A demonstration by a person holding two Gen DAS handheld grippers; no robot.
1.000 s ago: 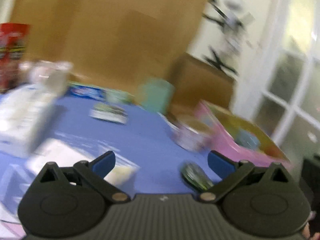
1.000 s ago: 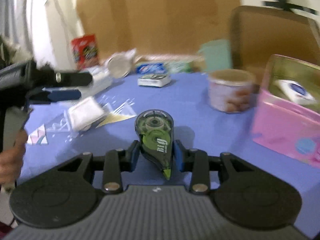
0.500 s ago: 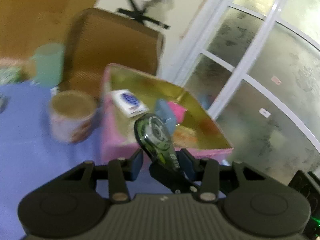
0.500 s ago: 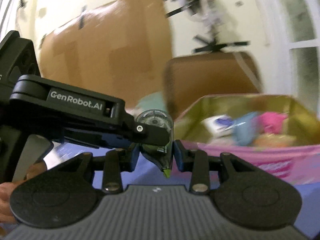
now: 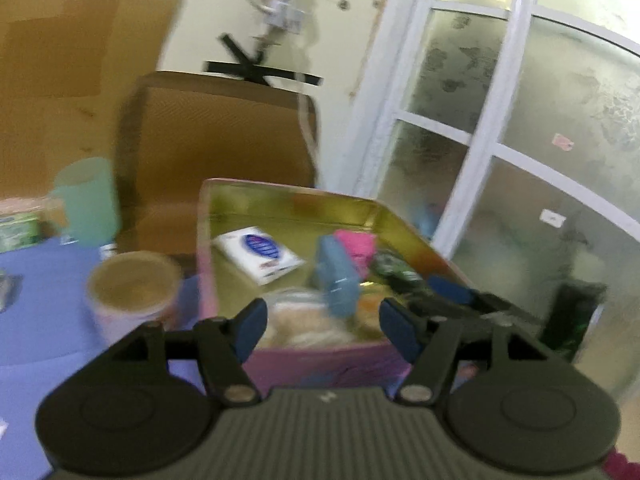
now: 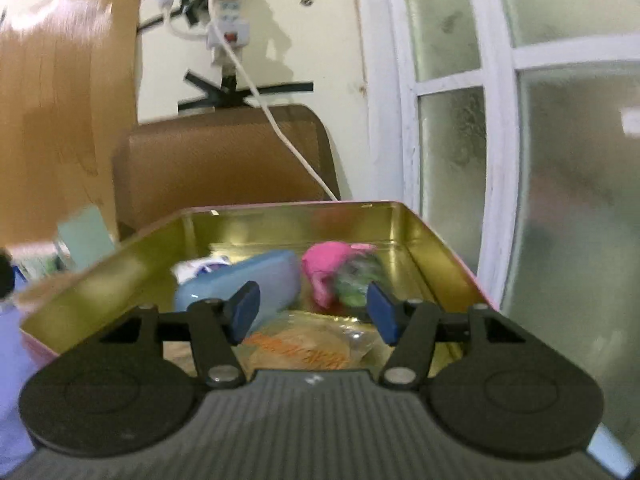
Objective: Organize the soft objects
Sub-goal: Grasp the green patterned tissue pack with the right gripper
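Right wrist: pink tin (image 6: 436, 240) holds blue case (image 6: 256, 276), pink cloth (image 6: 326, 264).

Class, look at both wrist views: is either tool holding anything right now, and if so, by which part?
Nothing is held. The left tool and the right tool both stand open with bare pads above the tin; the green tape roller lies loose inside it.

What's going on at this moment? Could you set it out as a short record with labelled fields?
Left gripper: open, empty, in front of the tin
Right gripper: open, empty, over the tin
Pink tin: open, gold inside
In the tin: blue case, pink soft item, green tape dispenser, white packet, crinkly food bag
Beside the tin: round tub on the blue tablecloth
Sharpness: blurred; small details unclear
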